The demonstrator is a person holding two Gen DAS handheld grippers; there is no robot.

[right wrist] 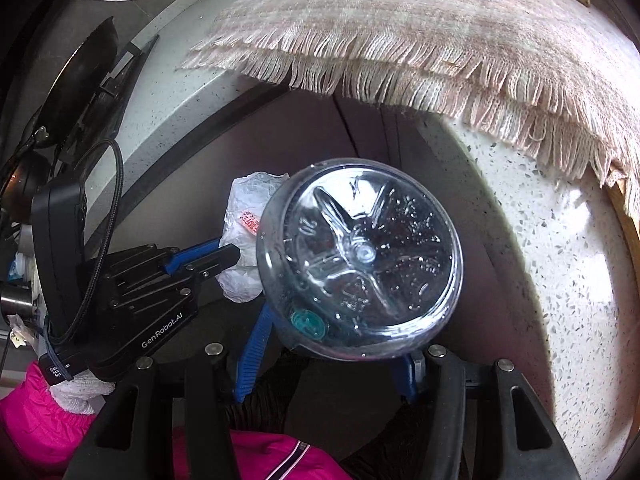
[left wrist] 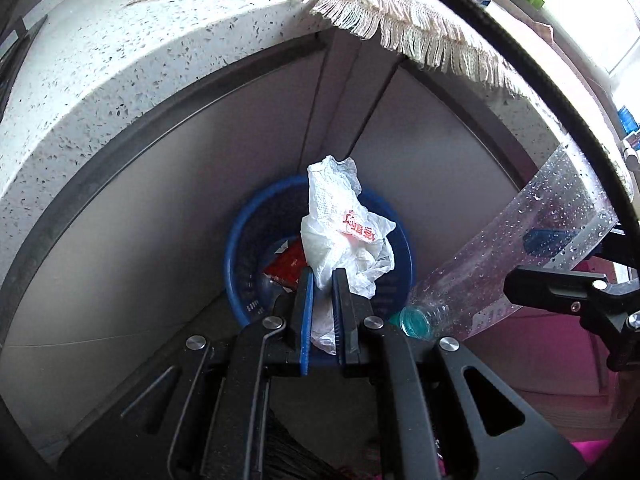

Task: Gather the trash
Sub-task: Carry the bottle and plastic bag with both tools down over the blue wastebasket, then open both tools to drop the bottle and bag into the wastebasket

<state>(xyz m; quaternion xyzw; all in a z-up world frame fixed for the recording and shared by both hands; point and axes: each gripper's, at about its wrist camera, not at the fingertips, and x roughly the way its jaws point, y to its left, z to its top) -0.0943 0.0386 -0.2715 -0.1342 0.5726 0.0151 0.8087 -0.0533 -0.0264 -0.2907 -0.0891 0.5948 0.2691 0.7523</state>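
Observation:
In the left wrist view my left gripper point(left wrist: 323, 276) is shut on a crumpled white plastic bag point(left wrist: 344, 224) with red print. It hangs over a blue basket bin point(left wrist: 240, 240) that has a red wrapper point(left wrist: 286, 266) inside. A clear wet bottle point(left wrist: 520, 248) slants in from the right, its teal cap point(left wrist: 414, 320) down by the bin's rim. My right gripper point(left wrist: 556, 264) grips it near the base. In the right wrist view the bottle point(right wrist: 360, 256) shows its base between the blue pads point(right wrist: 252, 360) of my right gripper point(right wrist: 328, 360). To the left are the left gripper point(right wrist: 232, 254) and the bag point(right wrist: 248, 208).
A speckled white counter point(left wrist: 100, 92) overhangs grey cabinet doors point(left wrist: 160, 220) behind the bin. A fringed beige cloth point(right wrist: 400, 40) hangs over the counter's edge. A black pan point(right wrist: 80, 80) sits on the counter at left. A pink sleeve point(right wrist: 36, 412) and a white glove are at lower left.

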